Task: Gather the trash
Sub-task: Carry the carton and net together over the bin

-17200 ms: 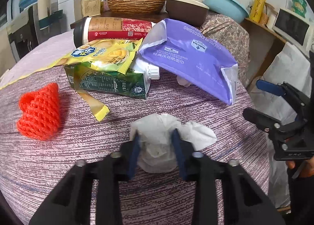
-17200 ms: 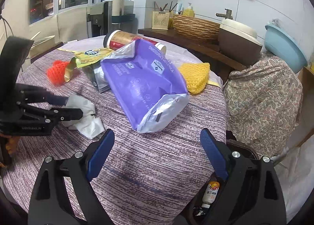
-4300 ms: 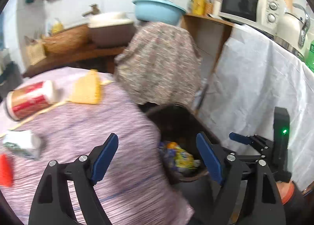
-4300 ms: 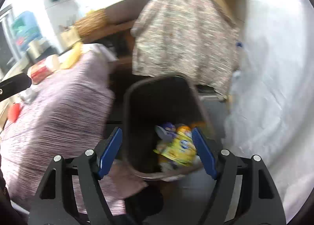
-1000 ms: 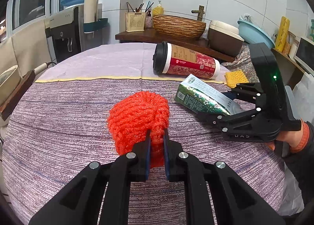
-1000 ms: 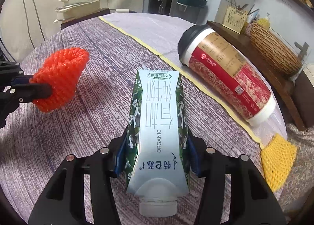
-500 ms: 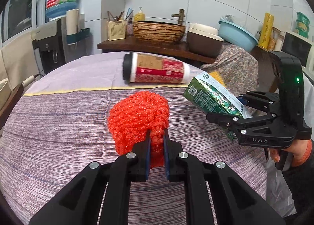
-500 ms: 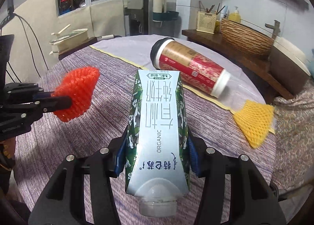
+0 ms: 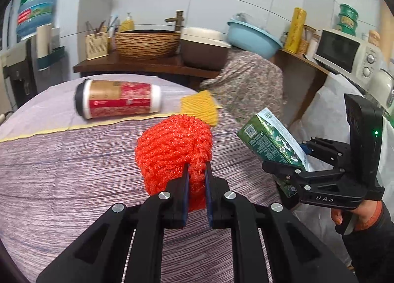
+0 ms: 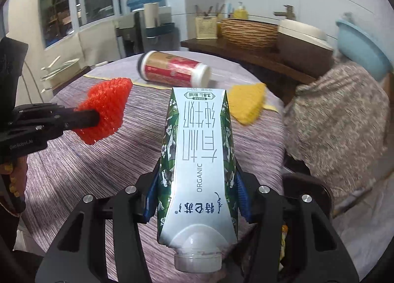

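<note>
Striped purple cloth covers the round table (image 9: 61,172), with a cluttered kitchen counter behind it. My left gripper (image 9: 196,179) is clamped tight on the orange-red foam net (image 9: 173,147), its pads pinching a fold at the net's near edge; whatever lies under the bundle is hidden from my left wrist view. My right gripper (image 10: 198,189) grips the green-and-white milk carton (image 10: 199,167) by its sides, cap end toward the camera, and the carton blocks my view of the table straight ahead. On its white face I read "ORGANIC" and "3.8", along with large Chinese characters; from the left view I can see a QR code on its green end (image 9: 253,131).

At about 11 o'clock from the right gripper, the paper cup (image 10: 173,71) lies on its side, dark lid to the left, with a red and tan label whose print is too blurred to read. At 1 o'clock the yellow foam net (image 10: 246,105) lies at the table's far edge, smeared by motion. At 4 o'clock the dark bin (image 10: 307,186) sits low beside the table, mostly cut off by my gripper arm. The left tool's body reads "GenRobot.AI"; the right one shows "DAS". A hand (image 9: 354,211) holds the right tool, half out of frame.
</note>
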`<action>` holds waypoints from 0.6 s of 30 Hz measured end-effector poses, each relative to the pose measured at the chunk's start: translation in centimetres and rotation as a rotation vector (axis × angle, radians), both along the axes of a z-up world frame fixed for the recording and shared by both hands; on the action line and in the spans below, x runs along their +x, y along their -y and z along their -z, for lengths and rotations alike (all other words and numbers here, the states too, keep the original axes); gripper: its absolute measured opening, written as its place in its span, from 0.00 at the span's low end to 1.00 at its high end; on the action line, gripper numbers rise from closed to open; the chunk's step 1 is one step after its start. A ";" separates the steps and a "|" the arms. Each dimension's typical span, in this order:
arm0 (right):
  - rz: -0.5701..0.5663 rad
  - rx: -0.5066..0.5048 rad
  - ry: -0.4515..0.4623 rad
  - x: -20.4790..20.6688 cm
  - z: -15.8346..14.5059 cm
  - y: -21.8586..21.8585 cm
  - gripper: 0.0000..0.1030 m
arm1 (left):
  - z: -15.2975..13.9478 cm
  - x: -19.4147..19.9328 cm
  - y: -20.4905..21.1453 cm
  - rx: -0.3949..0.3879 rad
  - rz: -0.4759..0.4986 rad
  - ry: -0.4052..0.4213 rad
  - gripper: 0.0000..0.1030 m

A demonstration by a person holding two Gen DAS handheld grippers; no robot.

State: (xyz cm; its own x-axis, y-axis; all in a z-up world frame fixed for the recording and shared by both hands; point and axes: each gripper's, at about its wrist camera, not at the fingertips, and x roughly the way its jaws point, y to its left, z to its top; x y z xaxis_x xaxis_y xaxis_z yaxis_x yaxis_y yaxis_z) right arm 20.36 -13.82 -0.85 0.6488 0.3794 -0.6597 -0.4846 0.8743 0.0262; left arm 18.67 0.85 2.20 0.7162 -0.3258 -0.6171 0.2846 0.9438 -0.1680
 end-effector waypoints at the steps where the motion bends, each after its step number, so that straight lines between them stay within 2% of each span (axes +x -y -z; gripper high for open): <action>1: 0.021 0.003 0.004 -0.3 0.1 0.9 0.51 | 0.0 0.1 0.8 -0.002 0.016 0.001 0.11; 10: 0.219 0.015 0.006 -2.3 1.2 9.9 0.51 | 0.2 1.4 8.0 -0.021 0.161 -0.007 0.11; 13: 0.285 0.010 -0.006 -2.2 2.5 12.6 0.51 | 0.5 1.7 10.1 -0.017 0.199 -0.011 0.11; 18: 0.387 0.032 -0.085 -0.7 6.7 16.4 0.51 | 1.0 2.2 13.1 -0.003 0.249 -0.023 0.11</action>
